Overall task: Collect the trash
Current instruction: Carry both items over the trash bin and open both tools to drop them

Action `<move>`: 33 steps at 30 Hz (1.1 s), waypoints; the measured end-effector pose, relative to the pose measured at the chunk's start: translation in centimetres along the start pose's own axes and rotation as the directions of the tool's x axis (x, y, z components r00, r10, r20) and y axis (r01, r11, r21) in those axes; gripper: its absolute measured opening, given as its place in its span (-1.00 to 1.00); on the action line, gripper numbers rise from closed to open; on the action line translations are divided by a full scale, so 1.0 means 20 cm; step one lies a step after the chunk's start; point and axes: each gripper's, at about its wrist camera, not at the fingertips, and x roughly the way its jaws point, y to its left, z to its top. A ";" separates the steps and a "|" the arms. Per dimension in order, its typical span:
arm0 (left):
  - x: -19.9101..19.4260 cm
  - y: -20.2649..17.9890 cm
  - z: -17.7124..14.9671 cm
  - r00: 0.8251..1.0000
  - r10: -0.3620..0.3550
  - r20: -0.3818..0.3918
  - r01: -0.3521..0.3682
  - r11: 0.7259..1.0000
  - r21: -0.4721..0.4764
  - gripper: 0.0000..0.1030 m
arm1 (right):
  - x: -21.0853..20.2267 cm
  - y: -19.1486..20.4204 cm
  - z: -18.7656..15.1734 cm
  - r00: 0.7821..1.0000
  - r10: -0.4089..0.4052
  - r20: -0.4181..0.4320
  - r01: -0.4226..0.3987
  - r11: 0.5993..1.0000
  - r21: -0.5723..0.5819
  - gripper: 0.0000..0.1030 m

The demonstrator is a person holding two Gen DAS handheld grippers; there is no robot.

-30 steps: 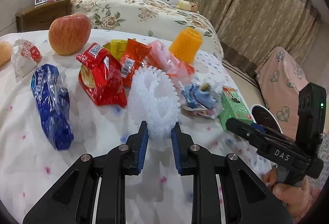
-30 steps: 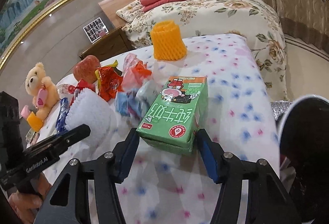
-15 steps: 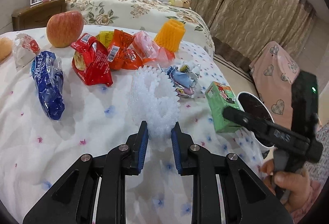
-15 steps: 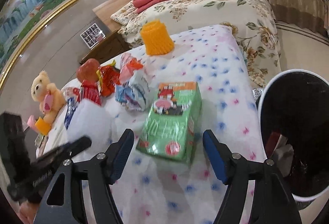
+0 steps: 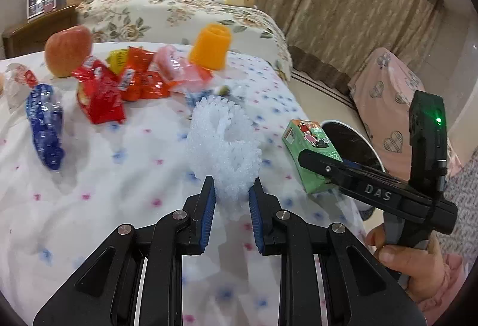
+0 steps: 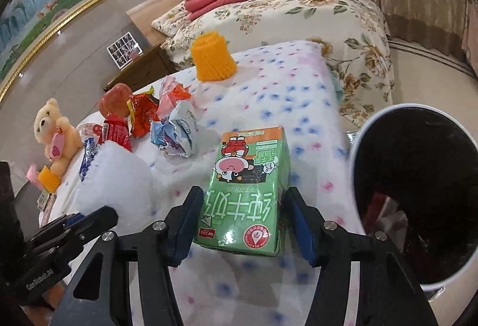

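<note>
A: L gripper (image 5: pixel 231 194), what do the pads hold?
B: They are clamped on the white foam net (image 5: pixel 224 146), raised above the dotted sheet (image 5: pixel 89 182).
A: And the R gripper (image 6: pixel 243 214)?
B: Pressed on both sides of the green milk carton (image 6: pixel 248 191), which is lifted near the bed edge, just beside the trash bin (image 6: pixel 357 176).
A: Room around?
B: Free sheet under the carton; wrappers (image 6: pixel 173 134) and the orange foam sleeve (image 6: pixel 212 55) are further back.
A: Inside the bin?
B: Dark liner, some scraps low down, not clear what.

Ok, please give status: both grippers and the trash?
Left gripper shut on white foam net. Right gripper shut on green milk carton. Bin right, nothing between.
</note>
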 end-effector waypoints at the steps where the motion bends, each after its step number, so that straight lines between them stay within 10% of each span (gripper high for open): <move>1: 0.01 -0.02 0.00 1.000 -0.007 -0.004 0.007 1.000 0.006 -0.60 | -0.03 -0.02 -0.01 1.000 0.001 0.006 -0.001 1.000 0.006 0.12; 33: 0.22 -0.54 0.03 0.985 -0.141 -0.103 0.157 0.973 0.171 -0.60 | -0.39 -0.56 -0.12 0.991 -0.081 0.107 0.059 0.979 0.196 0.10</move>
